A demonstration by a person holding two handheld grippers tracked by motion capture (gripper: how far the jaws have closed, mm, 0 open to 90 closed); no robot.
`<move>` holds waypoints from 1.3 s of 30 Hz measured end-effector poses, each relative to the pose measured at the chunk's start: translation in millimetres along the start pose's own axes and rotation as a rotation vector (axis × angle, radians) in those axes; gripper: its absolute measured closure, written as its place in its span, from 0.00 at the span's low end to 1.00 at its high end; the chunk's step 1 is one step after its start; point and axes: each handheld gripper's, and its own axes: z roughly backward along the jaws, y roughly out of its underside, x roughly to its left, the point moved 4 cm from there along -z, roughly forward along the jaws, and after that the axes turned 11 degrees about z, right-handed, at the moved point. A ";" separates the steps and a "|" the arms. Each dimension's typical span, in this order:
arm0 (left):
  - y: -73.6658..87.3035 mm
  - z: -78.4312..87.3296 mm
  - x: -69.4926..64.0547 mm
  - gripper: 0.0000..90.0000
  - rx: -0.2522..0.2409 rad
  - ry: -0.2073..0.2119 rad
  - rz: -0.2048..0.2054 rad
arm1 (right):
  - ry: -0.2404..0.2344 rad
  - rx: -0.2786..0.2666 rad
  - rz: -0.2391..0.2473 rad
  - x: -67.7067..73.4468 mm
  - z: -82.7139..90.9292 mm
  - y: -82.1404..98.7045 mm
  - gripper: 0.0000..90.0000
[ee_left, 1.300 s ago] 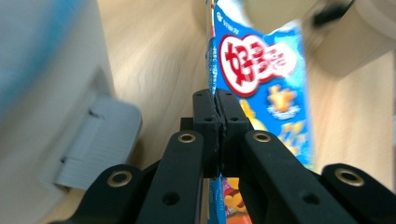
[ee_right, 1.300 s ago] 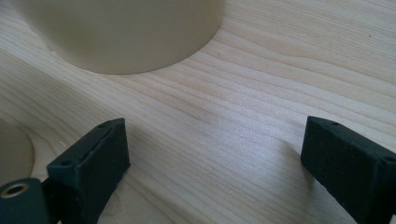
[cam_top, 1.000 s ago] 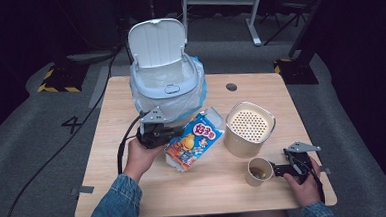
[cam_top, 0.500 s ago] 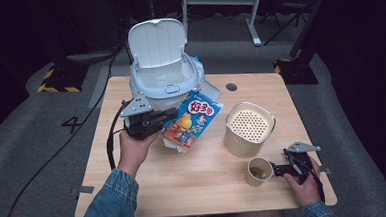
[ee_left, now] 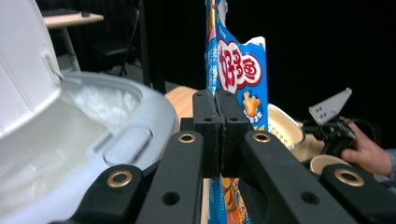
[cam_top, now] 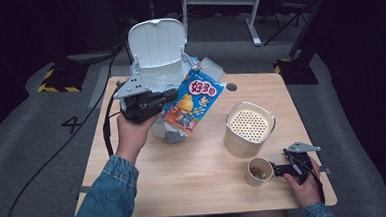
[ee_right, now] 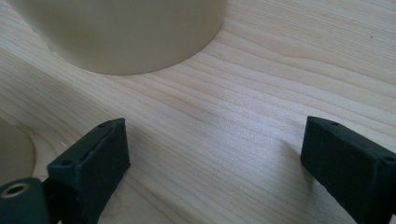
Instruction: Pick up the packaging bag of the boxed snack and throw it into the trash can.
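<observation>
My left gripper [ee_left: 215, 135] pinches the edge of the blue snack bag [ee_left: 238, 70], which stands upright above my jaws. The white bin [ee_left: 93, 135] sits open just to the left. Farther off on the right, a hand [ee_left: 369, 154] holds the other gripper [ee_left: 334, 128].

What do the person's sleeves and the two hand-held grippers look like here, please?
Both forearms wear blue denim sleeves. The left hand-held gripper is black, topped by a grey three-cornered plate, with a black cable trailing from it. The right hand-held gripper is also black with a grey plate. Their jaws are blocky black pads on black links with brass-coloured rivets.
</observation>
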 end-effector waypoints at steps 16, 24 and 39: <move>-52.0 13.0 8.3 0.98 -0.138 -0.038 0.004 | 0.006 -0.001 -0.004 0.6 0.3 0.1 0.09; -66.7 15.2 13.8 0.98 -0.189 -0.039 0.027 | 0.006 -0.002 -0.004 0.7 0.3 0.2 0.09; -91.1 7.8 25.0 0.98 -0.277 -0.138 0.025 | 0.009 -0.002 -0.007 1.2 0.6 0.3 0.10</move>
